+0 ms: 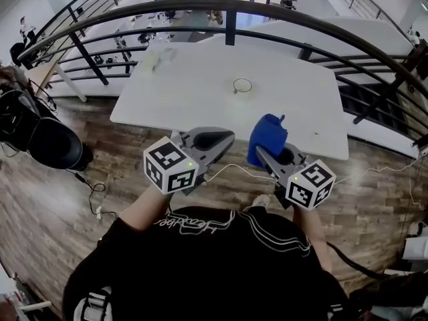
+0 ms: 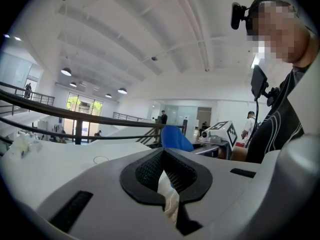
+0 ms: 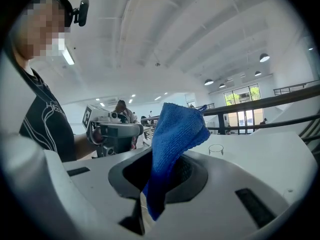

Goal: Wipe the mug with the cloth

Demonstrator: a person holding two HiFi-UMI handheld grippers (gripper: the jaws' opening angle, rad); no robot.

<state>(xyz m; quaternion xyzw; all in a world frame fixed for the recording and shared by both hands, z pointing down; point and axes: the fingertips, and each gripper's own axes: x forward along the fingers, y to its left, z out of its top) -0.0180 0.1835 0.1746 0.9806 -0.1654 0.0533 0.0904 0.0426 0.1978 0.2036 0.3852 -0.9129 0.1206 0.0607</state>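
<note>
Nearest us is the black shirt (image 1: 221,259) on our own shoulders, with both arms reaching forward above the wooden floor (image 1: 53,206). The left gripper (image 1: 224,139) has its jaws pressed together, gripping nothing. The right gripper (image 1: 271,156), just to its right, is clamped on the blue cloth (image 1: 267,138) — the cloth stands up out of the jaws in a bunched fold, with a short tail hanging below. Both grippers are held by the near edge of the white table (image 1: 200,99). The mug (image 1: 242,85) stands upright farther out, around the middle of the table and well apart from the cloth — beyond it runs a dark railing (image 1: 227,5).
</note>
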